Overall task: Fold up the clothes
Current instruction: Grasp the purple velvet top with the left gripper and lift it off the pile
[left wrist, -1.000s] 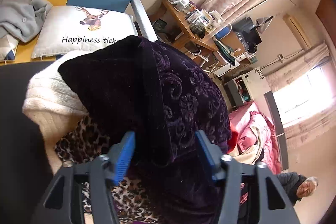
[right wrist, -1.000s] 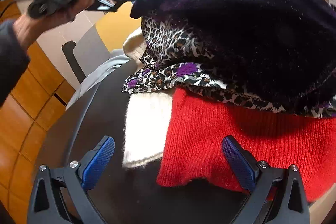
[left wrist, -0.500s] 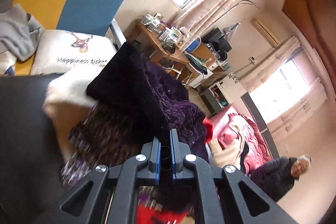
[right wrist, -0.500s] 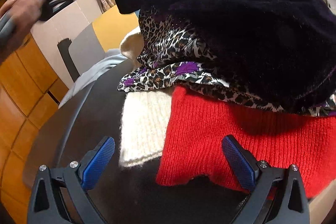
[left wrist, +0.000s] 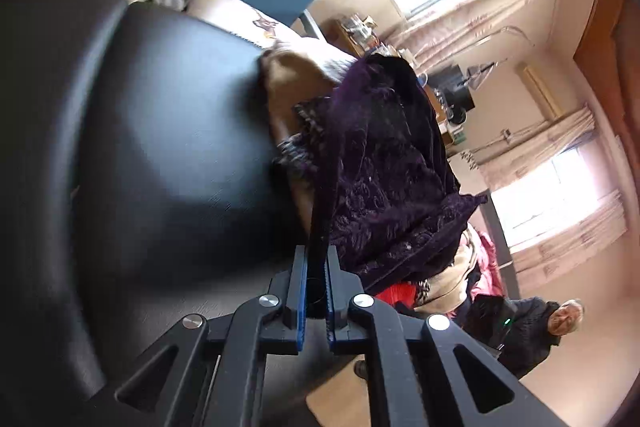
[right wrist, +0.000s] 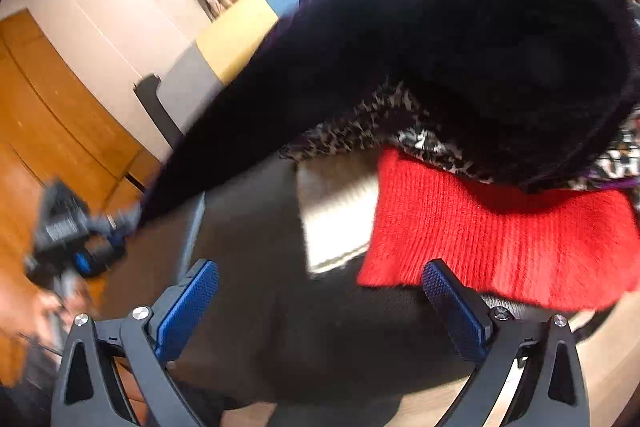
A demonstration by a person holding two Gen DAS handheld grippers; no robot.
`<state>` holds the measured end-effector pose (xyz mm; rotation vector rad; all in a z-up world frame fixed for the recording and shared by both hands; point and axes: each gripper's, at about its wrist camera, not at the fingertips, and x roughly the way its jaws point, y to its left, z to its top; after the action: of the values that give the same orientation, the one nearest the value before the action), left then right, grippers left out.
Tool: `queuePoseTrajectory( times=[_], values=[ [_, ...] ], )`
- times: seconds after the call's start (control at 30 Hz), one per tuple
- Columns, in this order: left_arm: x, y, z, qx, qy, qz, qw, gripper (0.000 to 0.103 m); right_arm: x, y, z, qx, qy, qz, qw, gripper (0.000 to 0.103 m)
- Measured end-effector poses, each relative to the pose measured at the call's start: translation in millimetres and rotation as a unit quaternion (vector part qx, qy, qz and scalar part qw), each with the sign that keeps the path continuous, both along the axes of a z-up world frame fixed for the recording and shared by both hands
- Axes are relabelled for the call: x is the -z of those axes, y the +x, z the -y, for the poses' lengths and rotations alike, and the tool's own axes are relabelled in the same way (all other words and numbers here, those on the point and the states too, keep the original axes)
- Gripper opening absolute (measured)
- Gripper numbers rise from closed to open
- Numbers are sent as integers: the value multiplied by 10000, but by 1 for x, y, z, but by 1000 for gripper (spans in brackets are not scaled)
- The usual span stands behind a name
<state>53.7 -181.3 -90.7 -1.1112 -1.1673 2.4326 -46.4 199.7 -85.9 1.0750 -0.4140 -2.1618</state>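
The left claw (left wrist: 316, 291) is clamped on the purple top's (left wrist: 384, 163) edge, stretching it long off the pile – the right claw (right wrist: 320, 303) waits wide apart, near the red sweater (right wrist: 500, 231).

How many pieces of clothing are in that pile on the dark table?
4, though more may be hidden: the purple velvet garment on top, pulled by the left claw; a leopard-print piece beneath; a red knit lower; a cream knit beside it.
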Motion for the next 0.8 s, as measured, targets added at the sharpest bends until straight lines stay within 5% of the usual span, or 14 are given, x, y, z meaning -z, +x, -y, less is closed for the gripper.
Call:
queuePoseTrajectory(
  times=[0.23, 0.37, 0.57, 0.8],
  values=[
    [6, 94, 111, -1496, 328, -5, 9882, 0, -20, 23, -17, 381, -93, 116, 9992, 103],
    [11, 150, 160, -2168, -338, 390, 9748, 0, -26, 23, -22, 441, 1, 173, 9989, 103],
    [27, 135, 114, -1300, -1325, 950, 9780, 23, -42, 5, -34, 1164, -393, 6, 9924, 103],
    [21, 11, 33, 48, -1458, 527, 9879, 33, -37, -29, -9, 1449, -456, 208, 9882, 103]
  ],
)
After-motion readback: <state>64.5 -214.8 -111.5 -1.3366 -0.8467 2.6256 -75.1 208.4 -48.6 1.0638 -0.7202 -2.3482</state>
